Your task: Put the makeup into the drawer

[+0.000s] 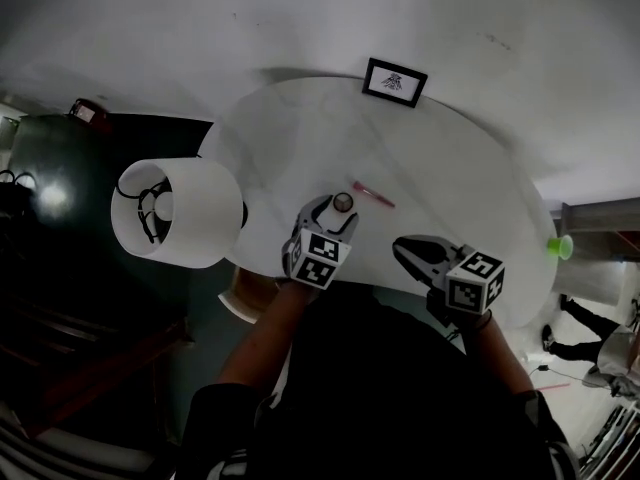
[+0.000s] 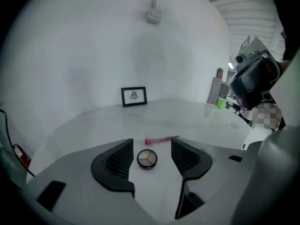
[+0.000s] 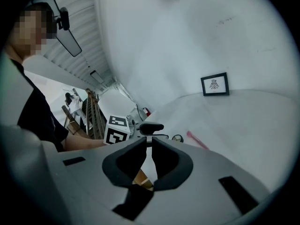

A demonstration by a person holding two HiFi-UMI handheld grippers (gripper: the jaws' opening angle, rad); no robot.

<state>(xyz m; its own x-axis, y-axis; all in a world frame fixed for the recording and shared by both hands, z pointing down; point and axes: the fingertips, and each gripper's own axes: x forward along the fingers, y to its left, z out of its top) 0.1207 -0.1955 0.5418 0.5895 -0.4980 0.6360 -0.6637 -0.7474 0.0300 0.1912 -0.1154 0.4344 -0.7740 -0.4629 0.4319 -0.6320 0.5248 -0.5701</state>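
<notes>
A small round compact [image 2: 146, 159] with pale powders lies on the white round table [image 1: 450, 158]. My left gripper [image 2: 151, 145] is open, with one jaw on each side of the compact and neither pad touching it. The head view shows the same compact [image 1: 343, 202] at the left gripper's tips [image 1: 338, 211]. A pink makeup brush [image 2: 161, 139] lies just beyond it, also visible as the brush [image 1: 373, 195] from above. My right gripper [image 3: 151, 146] is shut with nothing in it, and hangs near the table's front edge [image 1: 402, 247].
A small framed picture [image 1: 394, 82] stands at the table's far edge. A white lamp shade [image 1: 178, 211] sits left of the table. A green cup [image 1: 560, 247] is at the right rim. A tan wooden piece [image 3: 140, 177] shows below the near edge.
</notes>
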